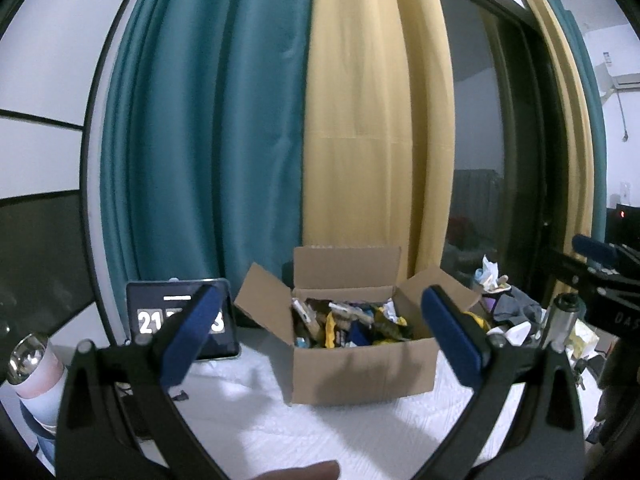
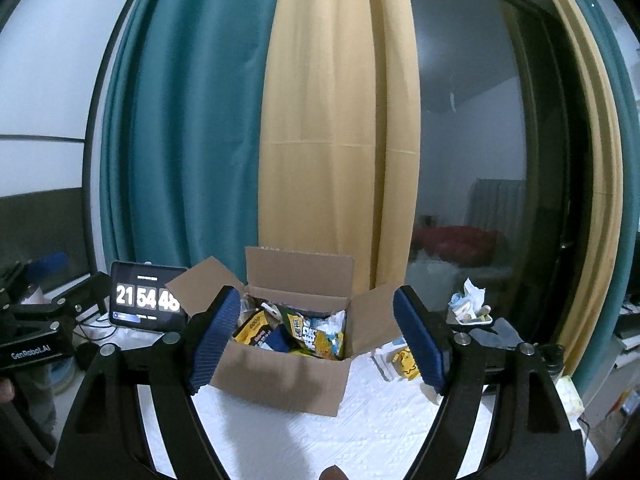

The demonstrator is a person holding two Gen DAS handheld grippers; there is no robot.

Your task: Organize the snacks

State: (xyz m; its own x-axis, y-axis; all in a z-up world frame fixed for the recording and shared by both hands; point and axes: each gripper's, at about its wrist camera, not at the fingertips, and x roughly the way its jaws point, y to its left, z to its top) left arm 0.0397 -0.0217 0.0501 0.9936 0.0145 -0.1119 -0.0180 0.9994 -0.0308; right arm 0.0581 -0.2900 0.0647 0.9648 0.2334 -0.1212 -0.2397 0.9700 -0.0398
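Cardboard box [image 2: 280,376], flaps open, full of snack packets [image 2: 308,332] (mixed wrappers), on white table [image 2: 380,440] before curtains. Left gripper [image 1: 320,336], right gripper [image 2: 320,340]: jaws wide apart, empty. Clock tablet [image 2: 148,300] left of box.

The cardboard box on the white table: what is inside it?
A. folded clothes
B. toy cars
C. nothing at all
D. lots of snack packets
D: the cardboard box stands with its flaps open, and colourful snack packets are piled inside, yellow, blue and white wrappers showing in both wrist views.
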